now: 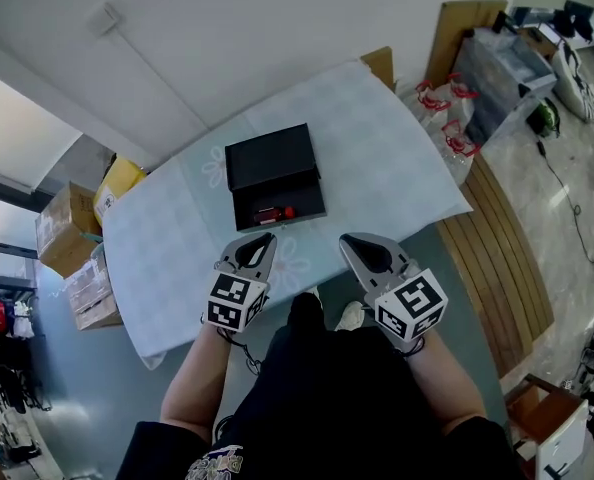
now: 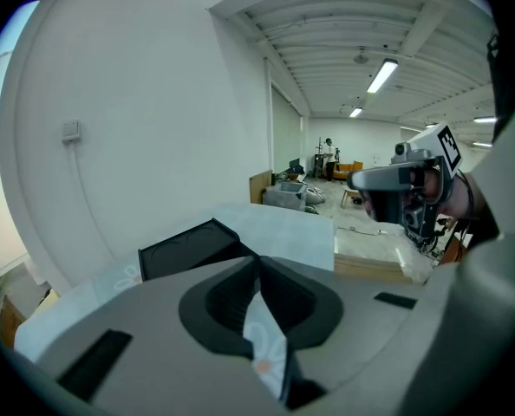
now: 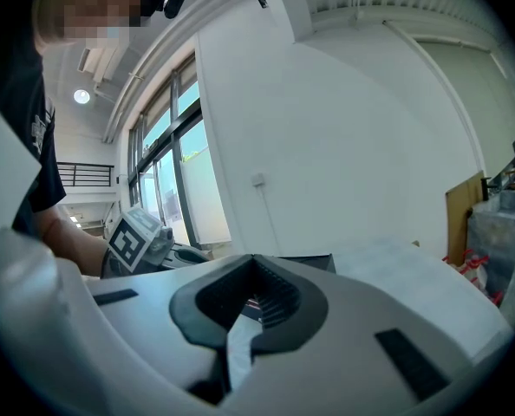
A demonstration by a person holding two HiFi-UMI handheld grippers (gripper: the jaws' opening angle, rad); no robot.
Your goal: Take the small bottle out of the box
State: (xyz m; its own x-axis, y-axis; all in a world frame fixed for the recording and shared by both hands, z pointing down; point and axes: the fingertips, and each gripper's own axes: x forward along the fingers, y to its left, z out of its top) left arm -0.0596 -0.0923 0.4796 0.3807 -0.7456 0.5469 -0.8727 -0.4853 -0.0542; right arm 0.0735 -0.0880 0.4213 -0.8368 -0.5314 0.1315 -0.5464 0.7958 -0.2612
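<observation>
A black box lies open on the pale checked tablecloth, its lid folded back behind it. A small bottle with a red part lies inside the box. My left gripper hovers just in front of the box's near edge, its jaws shut with nothing between them. My right gripper is level with it, to the right of the box, also shut and empty. The left gripper view shows my left gripper with the black lid beyond its closed tips. In the right gripper view the box sits behind my right gripper.
Cardboard boxes and a yellow box stand on the floor left of the table. A slatted wooden bench, red-printed bags and a grey bin are to the right. The table's near edge is by my legs.
</observation>
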